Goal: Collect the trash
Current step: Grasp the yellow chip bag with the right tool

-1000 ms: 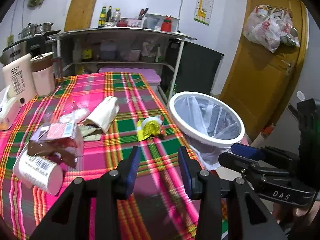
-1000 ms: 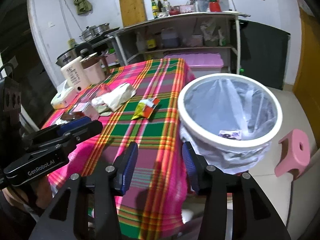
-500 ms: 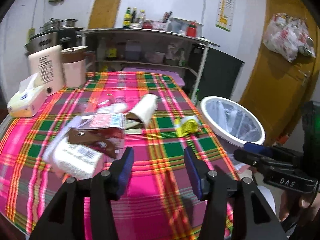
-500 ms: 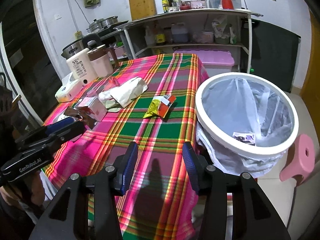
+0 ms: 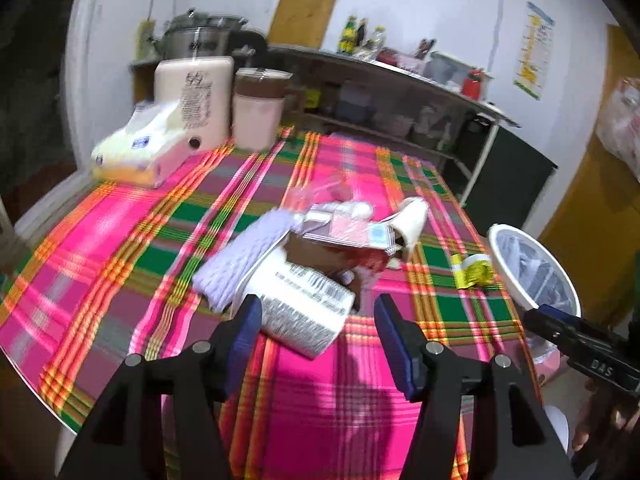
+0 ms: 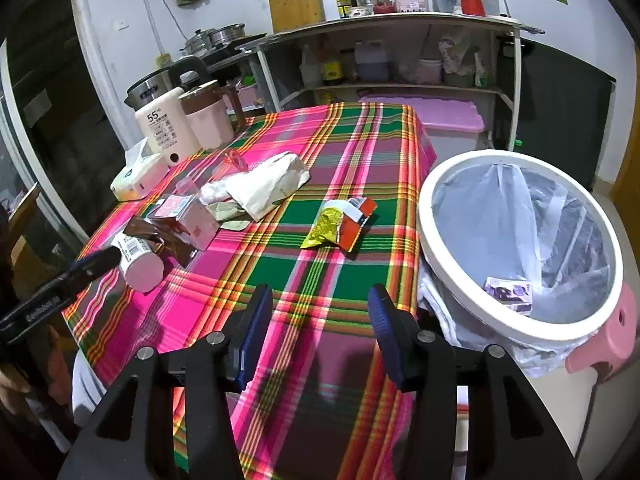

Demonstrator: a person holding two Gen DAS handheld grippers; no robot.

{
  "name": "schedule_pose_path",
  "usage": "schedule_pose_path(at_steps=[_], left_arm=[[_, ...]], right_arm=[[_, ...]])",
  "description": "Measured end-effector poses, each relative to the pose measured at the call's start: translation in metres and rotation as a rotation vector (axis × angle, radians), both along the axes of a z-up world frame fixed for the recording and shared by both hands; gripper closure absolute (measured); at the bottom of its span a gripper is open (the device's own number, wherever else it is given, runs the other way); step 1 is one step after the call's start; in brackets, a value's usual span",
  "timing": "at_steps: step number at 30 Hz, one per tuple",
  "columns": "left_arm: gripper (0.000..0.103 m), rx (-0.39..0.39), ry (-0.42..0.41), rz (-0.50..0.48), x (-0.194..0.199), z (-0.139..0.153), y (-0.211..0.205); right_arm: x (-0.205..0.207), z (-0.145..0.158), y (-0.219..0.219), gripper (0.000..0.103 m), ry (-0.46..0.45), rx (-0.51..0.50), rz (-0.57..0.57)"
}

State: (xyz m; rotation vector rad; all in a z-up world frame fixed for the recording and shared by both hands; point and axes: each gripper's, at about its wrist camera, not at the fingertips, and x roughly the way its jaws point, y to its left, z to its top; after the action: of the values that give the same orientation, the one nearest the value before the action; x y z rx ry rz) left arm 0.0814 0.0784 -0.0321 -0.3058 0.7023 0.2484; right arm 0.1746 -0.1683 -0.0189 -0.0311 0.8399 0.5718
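Trash lies on the plaid tablecloth (image 6: 352, 148): a white barcode cup (image 5: 306, 306) on its side, a pink-and-brown carton (image 5: 344, 236), a cream paper bag (image 6: 268, 186) and a yellow-red wrapper (image 6: 340, 228). My left gripper (image 5: 318, 338) is open and empty, just short of the cup (image 6: 138, 260). My right gripper (image 6: 318, 334) is open and empty over the table's near edge. The white bin (image 6: 516, 320) with a clear liner stands right of the table and holds a small purple pack (image 6: 508, 294).
A tissue pack (image 5: 136, 152), a cream kettle (image 6: 164, 132) and a pink jug (image 6: 210, 118) stand at the table's far left. A metal shelf rack (image 6: 400, 48), a purple storage box (image 6: 436, 120) and a pink stool (image 6: 612, 340) surround the table.
My left gripper has swung left and forward, from facing the bin to facing the barcode cup, and its jaws have opened wider. My right gripper has moved slightly closer to the table.
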Motion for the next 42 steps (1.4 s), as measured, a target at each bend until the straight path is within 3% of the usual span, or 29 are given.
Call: schedule_pose_path(at_steps=[6,14,18,27,39,41,42], left_arm=[[0.042,-0.079,0.039,0.069,0.01,-0.011,0.006],[0.034,-0.14,0.019,0.136,0.02,-0.008,0.009],[0.033,-0.152,0.055,0.16,0.029,-0.017,0.013],[0.033,-0.116,0.034,0.135,0.022,-0.016,0.02],[0.052,-0.124,0.019,0.083,0.015,-0.014,0.025],[0.053,-0.124,0.019,0.08,0.015,-0.014,0.025],[0.053,-0.126,0.019,0.079,0.015,-0.014,0.026]], right_arm=[[0.002,-0.002,0.006,0.052,0.001,-0.008,0.009],[0.005,-0.004,0.009,0.052,0.004,-0.006,0.004],[0.015,-0.003,0.008,0.052,-0.004,0.0,-0.021],[0.052,-0.007,0.016,0.052,0.029,0.028,-0.052],[0.092,-0.032,0.036,0.052,0.125,0.017,-0.093],[0.092,-0.031,0.035,0.066,0.123,0.025,-0.096],[0.092,-0.031,0.034,0.066,0.127,0.027,-0.097]])
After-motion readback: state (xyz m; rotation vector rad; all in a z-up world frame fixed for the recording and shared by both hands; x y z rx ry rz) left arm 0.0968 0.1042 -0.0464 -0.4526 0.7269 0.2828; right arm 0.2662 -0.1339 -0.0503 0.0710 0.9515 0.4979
